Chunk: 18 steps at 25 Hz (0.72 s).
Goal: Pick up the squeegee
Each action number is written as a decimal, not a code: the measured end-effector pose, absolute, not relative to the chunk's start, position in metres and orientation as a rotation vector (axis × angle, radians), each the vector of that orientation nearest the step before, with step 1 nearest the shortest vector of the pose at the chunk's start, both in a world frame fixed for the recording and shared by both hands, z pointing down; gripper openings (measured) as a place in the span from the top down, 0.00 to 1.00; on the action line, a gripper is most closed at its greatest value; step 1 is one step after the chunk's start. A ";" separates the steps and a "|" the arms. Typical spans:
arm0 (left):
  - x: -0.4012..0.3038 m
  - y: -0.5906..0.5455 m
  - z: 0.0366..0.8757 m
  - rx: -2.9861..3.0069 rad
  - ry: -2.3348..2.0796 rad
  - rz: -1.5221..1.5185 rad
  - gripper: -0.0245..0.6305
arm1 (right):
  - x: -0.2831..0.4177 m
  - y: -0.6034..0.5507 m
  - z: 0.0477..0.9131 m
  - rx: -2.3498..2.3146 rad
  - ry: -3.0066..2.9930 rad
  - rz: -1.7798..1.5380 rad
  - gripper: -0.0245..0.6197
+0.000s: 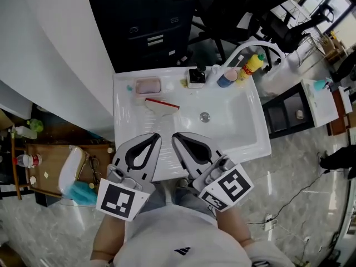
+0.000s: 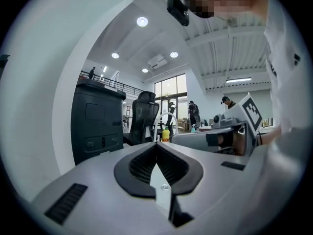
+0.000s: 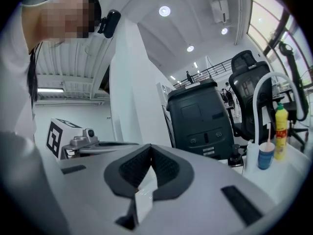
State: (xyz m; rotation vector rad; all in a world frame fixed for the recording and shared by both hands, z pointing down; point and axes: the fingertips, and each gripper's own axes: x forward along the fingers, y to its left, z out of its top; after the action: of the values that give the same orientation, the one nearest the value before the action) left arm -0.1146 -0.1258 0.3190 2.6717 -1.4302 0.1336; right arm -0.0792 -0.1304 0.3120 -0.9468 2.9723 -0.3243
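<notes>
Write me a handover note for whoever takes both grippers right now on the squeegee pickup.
Left gripper: shut, empty, tips over the sink's near edge.
Right gripper: shut, empty, close beside the left one.
Squeegee: lies flat on the drainboard left of the basin, just beyond both gripper tips, nearer the person than the pink soap dish.
Done: nothing yet; squeegee untouched.
Left: open one gripper, close it on the squeegee, lift.
</notes>
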 end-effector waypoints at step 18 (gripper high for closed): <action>-0.114 -0.168 0.426 2.521 -1.231 0.424 0.94 | -0.060 -0.149 0.339 -1.192 2.916 -0.403 0.95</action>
State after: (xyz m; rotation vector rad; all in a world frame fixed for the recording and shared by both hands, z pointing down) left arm -0.1144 -0.1682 0.4262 2.5212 -1.2310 0.4236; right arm -0.0596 -0.1489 0.3386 -1.1921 2.9164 -0.4028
